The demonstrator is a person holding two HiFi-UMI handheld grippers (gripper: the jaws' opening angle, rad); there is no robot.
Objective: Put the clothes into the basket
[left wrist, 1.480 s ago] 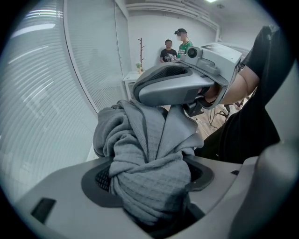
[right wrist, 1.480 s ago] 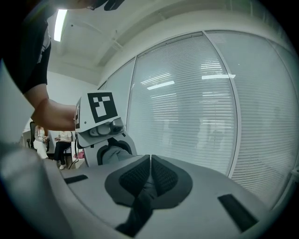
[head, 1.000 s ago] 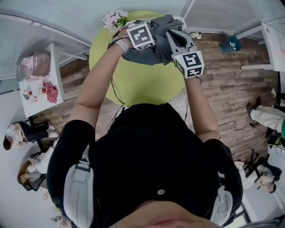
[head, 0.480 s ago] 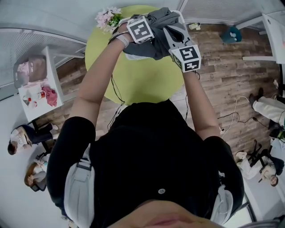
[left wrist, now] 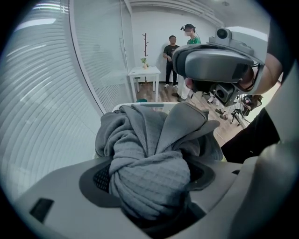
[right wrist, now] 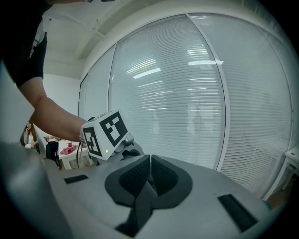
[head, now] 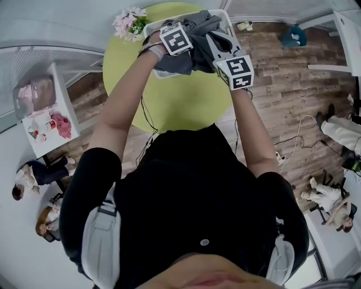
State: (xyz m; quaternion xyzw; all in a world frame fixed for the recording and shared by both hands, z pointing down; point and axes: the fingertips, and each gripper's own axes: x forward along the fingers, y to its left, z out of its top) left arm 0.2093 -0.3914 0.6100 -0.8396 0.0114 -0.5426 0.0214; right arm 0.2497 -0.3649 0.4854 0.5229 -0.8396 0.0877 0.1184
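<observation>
My left gripper (left wrist: 149,182) was clamped on a thick wad of the grey garment (left wrist: 140,135). My right gripper (right wrist: 149,175) was pinched shut on a thin fold of it. The garment hung over the white basket (head: 227,16) on the green table (head: 186,101). Risk: loose cloth draping over the rim and spilling outside on release.

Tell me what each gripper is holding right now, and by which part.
Both hold the grey garment: the left gripper clamps a thick bunched wad, the right gripper pinches a thin fold.
</observation>
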